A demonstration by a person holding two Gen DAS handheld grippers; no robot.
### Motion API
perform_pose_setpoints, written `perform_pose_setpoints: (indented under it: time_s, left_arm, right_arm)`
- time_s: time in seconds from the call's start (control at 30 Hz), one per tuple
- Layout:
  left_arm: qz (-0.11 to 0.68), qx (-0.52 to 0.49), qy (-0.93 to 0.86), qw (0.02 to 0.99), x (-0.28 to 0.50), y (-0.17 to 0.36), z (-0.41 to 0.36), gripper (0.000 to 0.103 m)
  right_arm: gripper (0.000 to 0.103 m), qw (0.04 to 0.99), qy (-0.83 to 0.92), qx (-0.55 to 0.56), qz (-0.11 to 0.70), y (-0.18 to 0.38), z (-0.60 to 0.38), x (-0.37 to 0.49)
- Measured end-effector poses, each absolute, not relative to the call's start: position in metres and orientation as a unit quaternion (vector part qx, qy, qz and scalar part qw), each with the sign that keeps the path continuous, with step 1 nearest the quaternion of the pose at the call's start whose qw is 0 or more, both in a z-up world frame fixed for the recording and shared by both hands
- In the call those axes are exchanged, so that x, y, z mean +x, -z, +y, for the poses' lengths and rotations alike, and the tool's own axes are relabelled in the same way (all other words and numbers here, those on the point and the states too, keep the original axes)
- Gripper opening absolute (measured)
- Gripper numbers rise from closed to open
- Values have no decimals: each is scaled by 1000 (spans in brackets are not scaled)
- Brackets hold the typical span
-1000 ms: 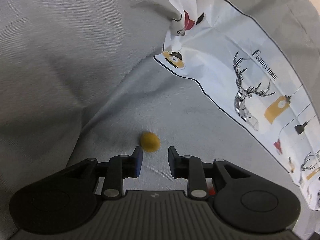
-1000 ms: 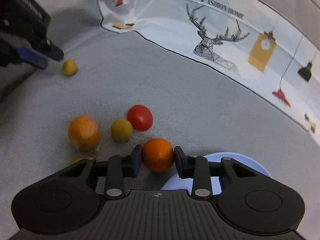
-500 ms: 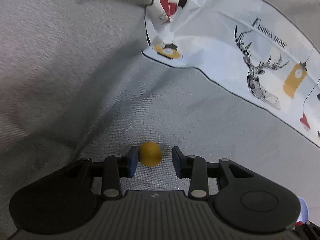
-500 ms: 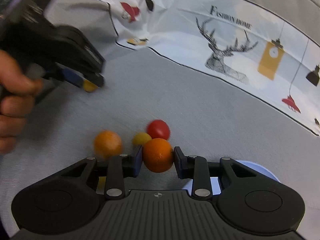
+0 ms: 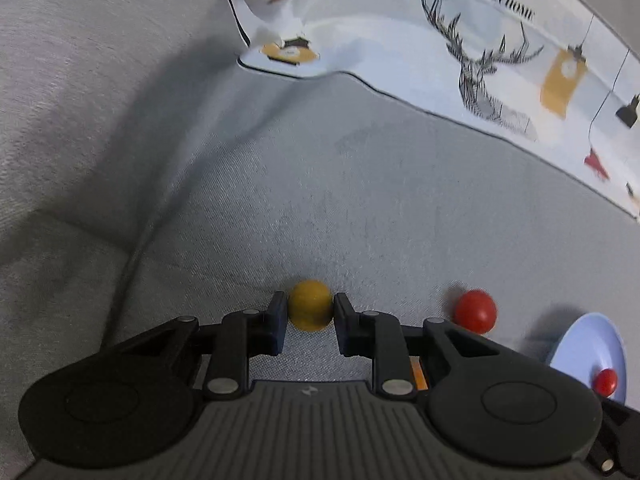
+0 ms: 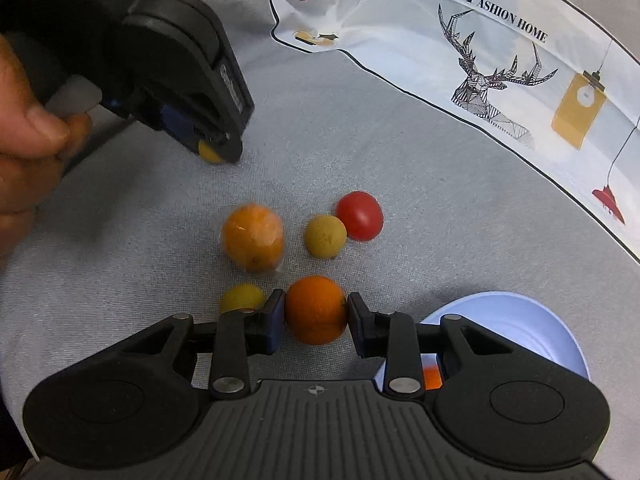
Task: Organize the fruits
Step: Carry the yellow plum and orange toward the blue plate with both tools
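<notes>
My left gripper (image 5: 310,314) is shut on a small yellow fruit (image 5: 310,305) above the grey cloth; it also shows in the right wrist view (image 6: 212,148) with the yellow fruit (image 6: 209,153) between its fingers. My right gripper (image 6: 316,314) is shut on a small orange (image 6: 316,309), held just left of a light blue bowl (image 6: 532,320). On the cloth lie a wrapped orange (image 6: 253,237), a yellow-green fruit (image 6: 325,236), a red tomato (image 6: 359,216) and another yellow fruit (image 6: 241,298). The left wrist view shows the tomato (image 5: 475,311) and the bowl (image 5: 580,352) holding a small red fruit (image 5: 605,381).
A white printed cloth with a deer and "Fashion Home" (image 6: 500,52) lies along the back and right. The grey cloth (image 5: 120,120) rises in folds at the left. A hand (image 6: 24,128) holds the left gripper.
My left gripper closed on the small yellow fruit and carried it right, toward the other fruits. My right gripper kept hold of the orange and lifted a little.
</notes>
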State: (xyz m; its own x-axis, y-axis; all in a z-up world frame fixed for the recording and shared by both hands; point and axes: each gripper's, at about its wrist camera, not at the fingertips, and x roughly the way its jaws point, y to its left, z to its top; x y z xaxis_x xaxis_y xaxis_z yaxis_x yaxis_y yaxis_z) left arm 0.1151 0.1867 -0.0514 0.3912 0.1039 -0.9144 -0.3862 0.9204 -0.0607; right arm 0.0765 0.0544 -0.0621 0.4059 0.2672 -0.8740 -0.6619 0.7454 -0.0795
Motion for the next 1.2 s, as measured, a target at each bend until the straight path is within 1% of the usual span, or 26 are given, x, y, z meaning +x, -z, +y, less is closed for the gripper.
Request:
perform_pose_setpoints:
  time_s: [0.4,0.73,0.87,1.0,1.07,1.2]
  left_arm:
    - [527,-125,-145,828,120,54,185,27]
    - [508,-126,-151,838,107,41,185,27]
    - [493,-121,-156,847,90,28,185,27]
    - [470,-137,-145,860,65,5,183,27]
    - [456,-129,-129,871,56,-9,173,27]
    - [425,-106,-108,892,40,-26,152,27]
  right_arm:
    - [34,815,-281,-198,467,65,52,83]
    - [32,827,-276,-174,458,50,41,80]
    - [32,838,-284,-167,434,35,36,72]
    - [32,852,-282,-154,413,8,24,64]
    - [32,862,-277,-150,396,-9,17,58]
    - [32,885,-256,-99,377,-33,-10,40]
